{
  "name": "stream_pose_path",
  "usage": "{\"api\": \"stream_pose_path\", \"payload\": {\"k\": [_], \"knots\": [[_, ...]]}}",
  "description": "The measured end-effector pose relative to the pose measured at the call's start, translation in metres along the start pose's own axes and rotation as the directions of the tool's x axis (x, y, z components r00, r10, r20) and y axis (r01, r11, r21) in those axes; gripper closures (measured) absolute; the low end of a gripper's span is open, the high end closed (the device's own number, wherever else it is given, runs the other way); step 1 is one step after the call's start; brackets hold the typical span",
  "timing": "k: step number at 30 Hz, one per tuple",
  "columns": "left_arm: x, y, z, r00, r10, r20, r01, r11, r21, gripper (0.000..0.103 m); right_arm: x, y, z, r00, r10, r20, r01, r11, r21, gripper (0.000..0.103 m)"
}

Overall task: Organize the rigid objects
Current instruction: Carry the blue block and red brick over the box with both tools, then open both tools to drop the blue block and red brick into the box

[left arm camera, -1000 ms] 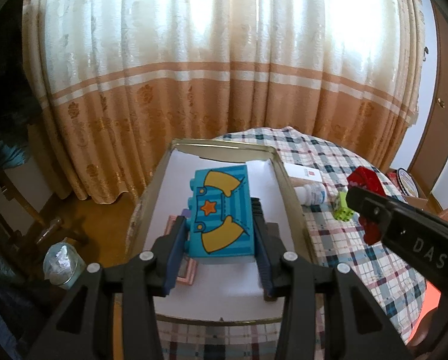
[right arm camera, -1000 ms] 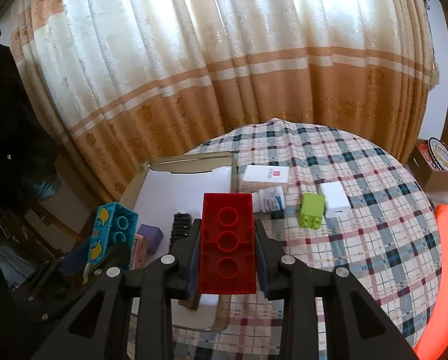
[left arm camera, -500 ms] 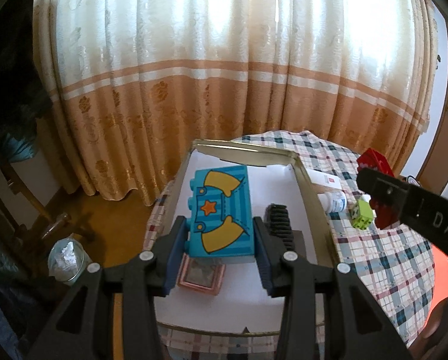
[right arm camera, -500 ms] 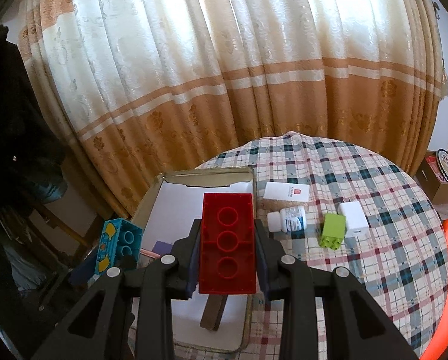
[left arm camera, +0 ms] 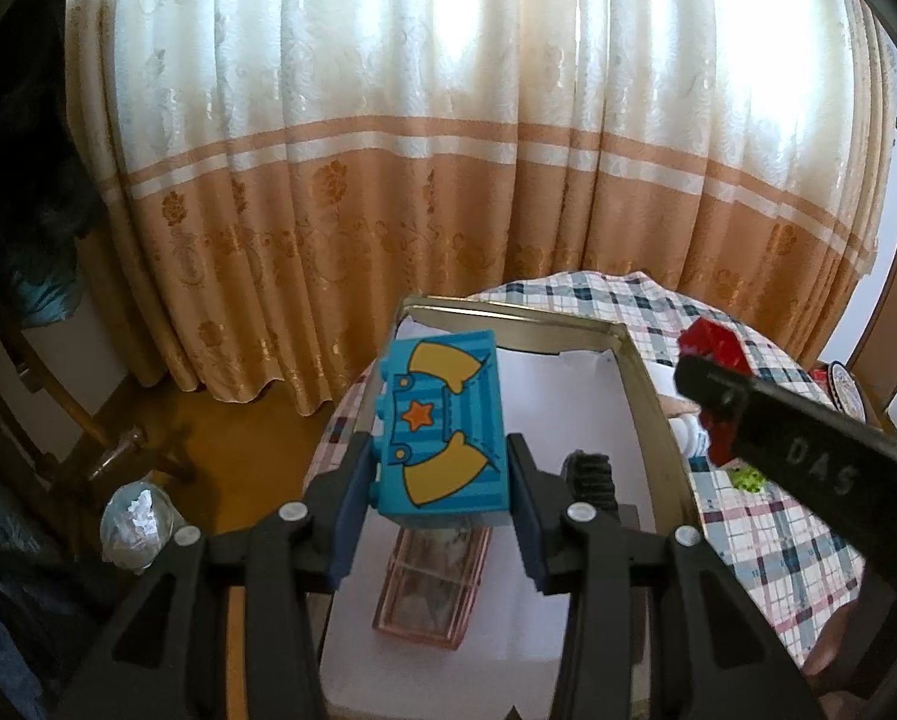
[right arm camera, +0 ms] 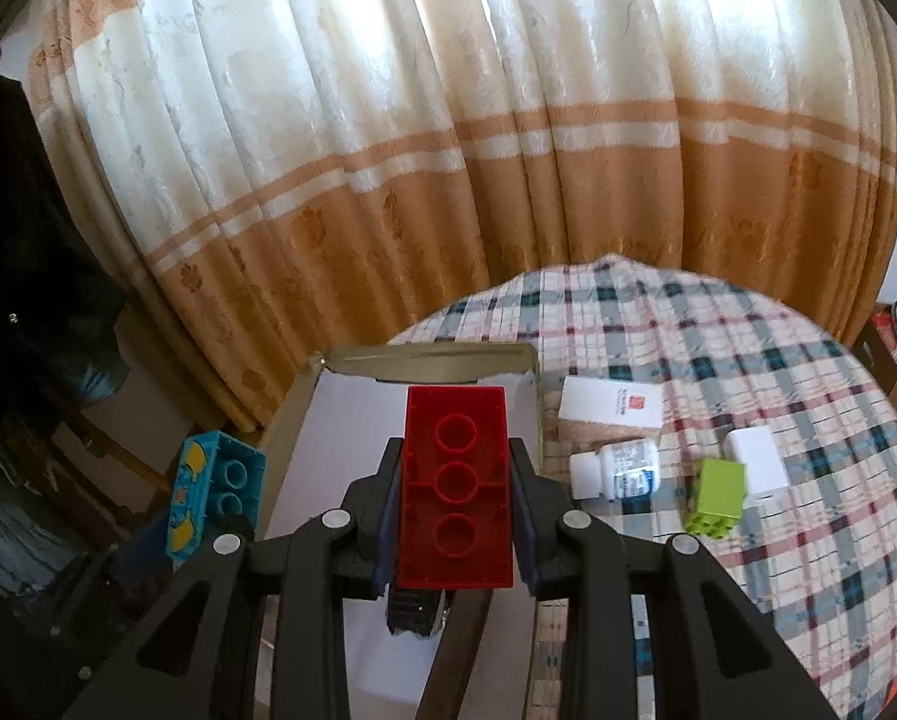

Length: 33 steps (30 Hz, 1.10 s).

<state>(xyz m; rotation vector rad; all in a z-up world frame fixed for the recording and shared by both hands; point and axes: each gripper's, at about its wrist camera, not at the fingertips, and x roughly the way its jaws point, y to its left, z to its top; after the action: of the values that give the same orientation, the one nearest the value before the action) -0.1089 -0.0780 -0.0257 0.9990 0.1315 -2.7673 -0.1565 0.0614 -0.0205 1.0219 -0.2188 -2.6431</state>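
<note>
We hold our left black two-finger gripper (left arm camera: pixel 439 480) angled downward, its blue-padded jaws clamped on a turquoise toy brick (left arm camera: pixel 442 426). Our right black two-finger gripper (right arm camera: pixel 453 516) tilts down alike, jaws pressed against a red plastic building brick (right arm camera: pixel 454 483), raised beside the left.

Bottle (right arm camera: pixel 619 468) right of tray (right arm camera: pixel 430 358); box (right arm camera: pixel 613 407) behind.
</note>
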Motion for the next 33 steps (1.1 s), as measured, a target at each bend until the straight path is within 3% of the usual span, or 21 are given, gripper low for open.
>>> {"api": "stream_pose_path", "payload": {"k": [15, 23, 33], "knots": [[0.046, 0.003, 0.015, 0.993, 0.065, -0.096, -0.065, 0.998, 0.001, 0.061, 0.051, 0.001, 0.014, 0.995, -0.007, -0.100, 0.006, 1.000, -0.008, 0.069], [0.067, -0.001, 0.015, 0.982, 0.103, -0.158, -0.098, 0.994, 0.036, 0.061, 0.073, -0.001, 0.014, 0.981, 0.005, -0.192, -0.005, 1.000, -0.004, 0.069], [0.079, -0.003, 0.010, 0.971, 0.140, -0.193, -0.130, 0.989, 0.065, 0.061, 0.086, -0.004, 0.010, 0.972, 0.033, -0.232, -0.030, 0.999, 0.017, 0.069]]}}
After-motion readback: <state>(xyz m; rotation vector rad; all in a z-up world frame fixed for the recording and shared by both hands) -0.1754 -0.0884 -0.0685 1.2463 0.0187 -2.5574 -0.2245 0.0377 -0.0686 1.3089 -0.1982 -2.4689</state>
